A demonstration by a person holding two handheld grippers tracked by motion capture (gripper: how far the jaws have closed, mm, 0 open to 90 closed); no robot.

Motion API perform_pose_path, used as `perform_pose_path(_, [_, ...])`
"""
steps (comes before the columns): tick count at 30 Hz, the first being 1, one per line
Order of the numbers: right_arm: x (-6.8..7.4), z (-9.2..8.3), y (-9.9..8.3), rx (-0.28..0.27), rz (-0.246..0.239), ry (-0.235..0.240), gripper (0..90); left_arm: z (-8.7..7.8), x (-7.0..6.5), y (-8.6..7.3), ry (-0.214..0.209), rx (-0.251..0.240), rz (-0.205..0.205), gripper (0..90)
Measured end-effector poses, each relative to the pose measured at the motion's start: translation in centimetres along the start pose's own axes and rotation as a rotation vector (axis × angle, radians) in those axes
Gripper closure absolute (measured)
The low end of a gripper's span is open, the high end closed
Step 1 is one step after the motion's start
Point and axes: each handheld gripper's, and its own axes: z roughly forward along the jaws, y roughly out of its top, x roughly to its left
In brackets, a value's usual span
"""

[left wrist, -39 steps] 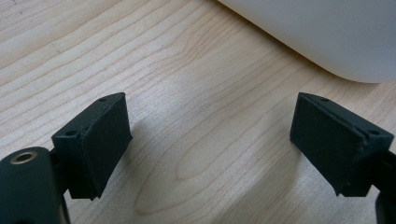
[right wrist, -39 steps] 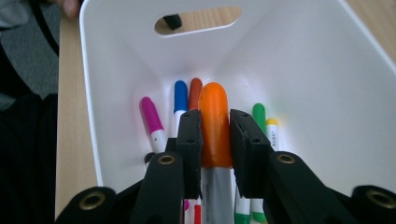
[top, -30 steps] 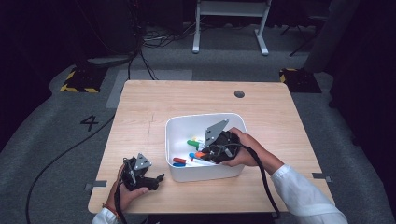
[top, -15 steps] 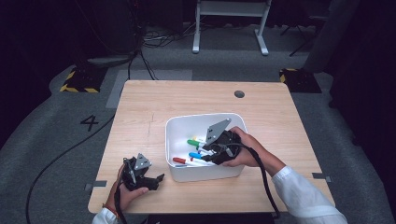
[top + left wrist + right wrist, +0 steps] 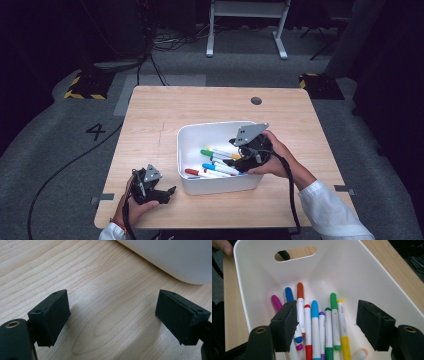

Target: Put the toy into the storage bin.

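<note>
A white bin (image 5: 189, 145) stands on the wooden table (image 5: 200, 107) and holds several coloured markers (image 5: 217, 162). My right gripper (image 5: 234, 159) hovers over the bin's right half, tilted down into it. In the right gripper view its jaws (image 5: 328, 315) stand wide apart after just opening, with nothing pressed between them. Green (image 5: 333, 315), blue (image 5: 314, 322) and other markers lie on the bin floor below them. My left gripper (image 5: 169, 192) rests on the table just left of the bin's near corner. It is open (image 5: 112, 307) over bare wood, with the bin wall (image 5: 175, 260) ahead.
A handle slot (image 5: 295, 253) is cut in the bin's far wall. A round dark grommet (image 5: 256, 100) sits near the table's far edge. A cable (image 5: 287, 190) trails from the right gripper over the near edge. A white stand (image 5: 245, 25) is on the floor beyond.
The right gripper has lifted and drawn back a little toward the bin's right side, and its jaws have opened. More markers show in the bin. The left gripper has not moved.
</note>
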Motion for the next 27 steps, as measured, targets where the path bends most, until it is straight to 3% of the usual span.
perform_pose_path(5, [-0.5, -1.6, -0.8, -0.035, 0.031, -0.074, 28.7, 0.0, 0.0, 0.0, 0.0, 0.0, 0.0, 12.5])
perform_pose_path(7, [-0.7, -2.0, -1.1, -0.048, 0.027, -0.081, 28.7, 0.0, 0.0, 0.0, 0.0, 0.0, 0.0, 12.5])
perform_pose_path(11, [-1.3, -4.1, -2.8, -0.066, 0.05, -0.145, 28.3, 0.0, 0.0, 0.0, 0.0, 0.0, 0.0, 12.5])
perform_pose_path(14, [-1.6, -4.7, -3.5, -0.08, 0.063, -0.153, 28.3, 0.0, 0.0, 0.0, 0.0, 0.0, 0.0, 12.4])
perform_pose_path(17, [-2.0, -6.1, -5.3, -0.092, 0.085, -0.19, 28.1, 0.0, 0.0, 0.0, 0.0, 0.0, 0.0, 12.5])
perform_pose_path(27, [-1.8, -8.4, -9.6, -0.089, 0.127, -0.255, 26.3, 0.0, 0.0, 0.0, 0.001, 0.0, -0.002, 12.4])
